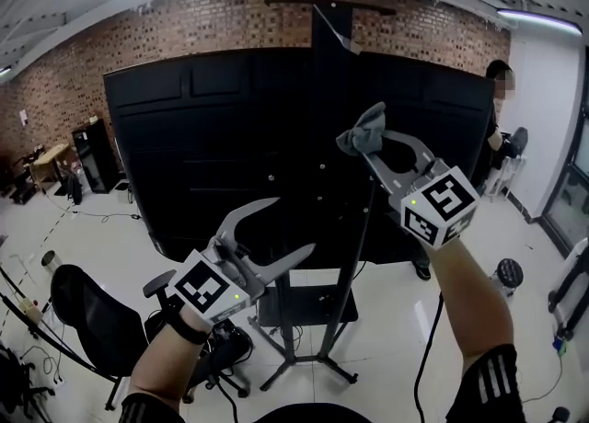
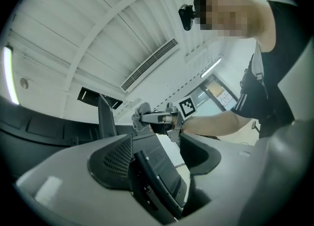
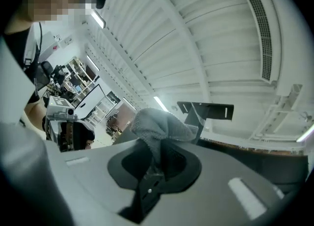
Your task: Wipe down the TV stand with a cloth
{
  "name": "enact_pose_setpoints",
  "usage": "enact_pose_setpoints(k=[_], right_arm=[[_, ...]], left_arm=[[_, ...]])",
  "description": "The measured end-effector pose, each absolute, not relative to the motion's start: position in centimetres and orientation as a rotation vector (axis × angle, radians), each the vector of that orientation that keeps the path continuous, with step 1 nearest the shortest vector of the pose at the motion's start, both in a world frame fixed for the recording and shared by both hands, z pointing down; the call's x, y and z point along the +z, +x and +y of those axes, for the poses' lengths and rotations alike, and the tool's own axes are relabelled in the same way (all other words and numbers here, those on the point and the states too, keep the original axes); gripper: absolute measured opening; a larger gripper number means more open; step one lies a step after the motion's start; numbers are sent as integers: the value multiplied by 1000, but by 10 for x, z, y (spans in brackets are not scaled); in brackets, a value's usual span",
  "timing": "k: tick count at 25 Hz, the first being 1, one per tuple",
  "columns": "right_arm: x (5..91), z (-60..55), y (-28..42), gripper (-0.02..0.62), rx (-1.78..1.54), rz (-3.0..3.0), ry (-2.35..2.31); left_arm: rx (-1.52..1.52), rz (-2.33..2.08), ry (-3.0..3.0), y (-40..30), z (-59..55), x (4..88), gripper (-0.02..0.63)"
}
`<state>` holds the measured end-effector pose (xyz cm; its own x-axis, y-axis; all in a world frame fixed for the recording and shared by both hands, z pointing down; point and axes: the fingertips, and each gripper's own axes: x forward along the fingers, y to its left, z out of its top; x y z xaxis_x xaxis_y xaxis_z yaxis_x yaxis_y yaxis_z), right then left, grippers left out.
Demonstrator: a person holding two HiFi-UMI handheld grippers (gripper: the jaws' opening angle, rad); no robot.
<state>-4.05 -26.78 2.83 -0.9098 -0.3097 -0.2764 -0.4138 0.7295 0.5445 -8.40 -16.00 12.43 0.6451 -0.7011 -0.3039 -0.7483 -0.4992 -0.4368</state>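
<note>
A tall black TV stand rises in front of me, its pole running down to a shelf and splayed legs. It carries a big black TV panel, seen from behind. My right gripper is raised beside the pole, shut on a bunched grey cloth. In the right gripper view the cloth bulges out between the closed jaws. My left gripper hangs lower, in front of the panel, open and holding nothing. The left gripper view looks up at the right gripper and cloth.
A black office chair stands on the floor at lower left. A person stands at the back right beside the panel. A brick wall runs behind, with a dark cabinet at the left. Cables trail over the white floor.
</note>
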Motion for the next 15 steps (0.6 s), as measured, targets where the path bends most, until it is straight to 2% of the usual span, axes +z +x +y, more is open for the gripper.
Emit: enact_pose_setpoints(k=[10,15], right_arm=[[-107,-347,-95,29,1114,2749,-784],[-147,-372,-119,29,1267,2749,-897]], left_arm=[[113,1145,-2201,-100,-203,34,323],[118,1161,-2175,-102,-217,5,322]])
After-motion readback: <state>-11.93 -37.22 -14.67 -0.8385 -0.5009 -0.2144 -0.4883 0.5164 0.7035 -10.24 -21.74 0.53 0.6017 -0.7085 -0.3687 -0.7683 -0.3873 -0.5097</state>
